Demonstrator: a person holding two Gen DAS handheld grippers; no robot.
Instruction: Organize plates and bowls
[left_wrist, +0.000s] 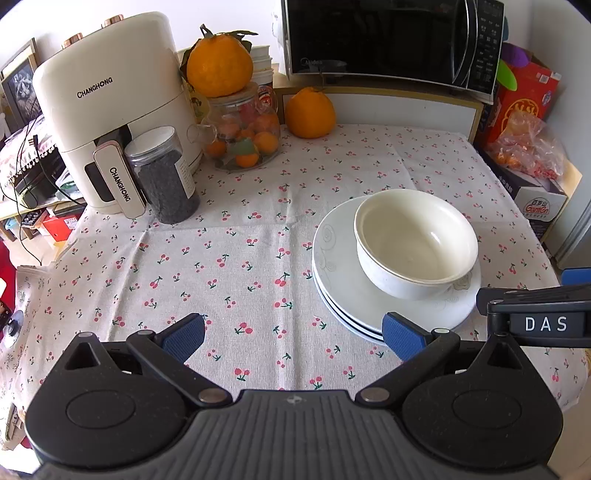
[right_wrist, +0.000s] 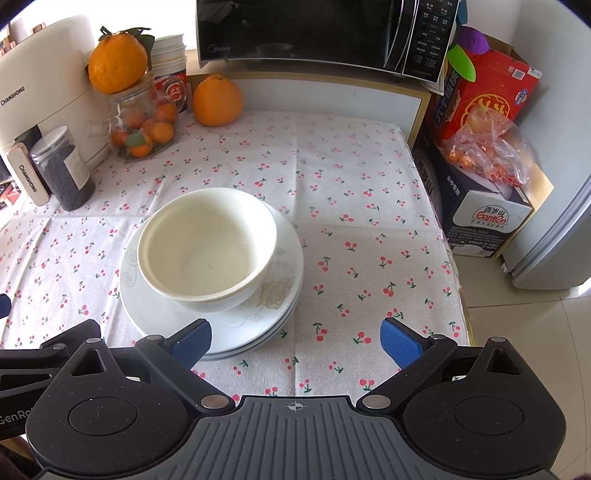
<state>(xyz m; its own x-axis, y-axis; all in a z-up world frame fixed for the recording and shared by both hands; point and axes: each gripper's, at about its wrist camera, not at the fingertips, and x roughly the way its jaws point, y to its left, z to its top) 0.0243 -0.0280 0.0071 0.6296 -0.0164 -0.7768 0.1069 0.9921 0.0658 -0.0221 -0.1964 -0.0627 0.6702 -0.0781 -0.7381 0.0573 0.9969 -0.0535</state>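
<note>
Both the left gripper and right gripper hover spread and empty beside nested bowls stacked on plates

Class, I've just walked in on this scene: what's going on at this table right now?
A person holds a two-finger gripper in each hand over a cherry-print tablecloth. Nested white bowls sit on a stack of white plates. The left gripper and right gripper are both open and hold nothing, on either side of the stack. The dishes look gathered into one pile already.
</note>
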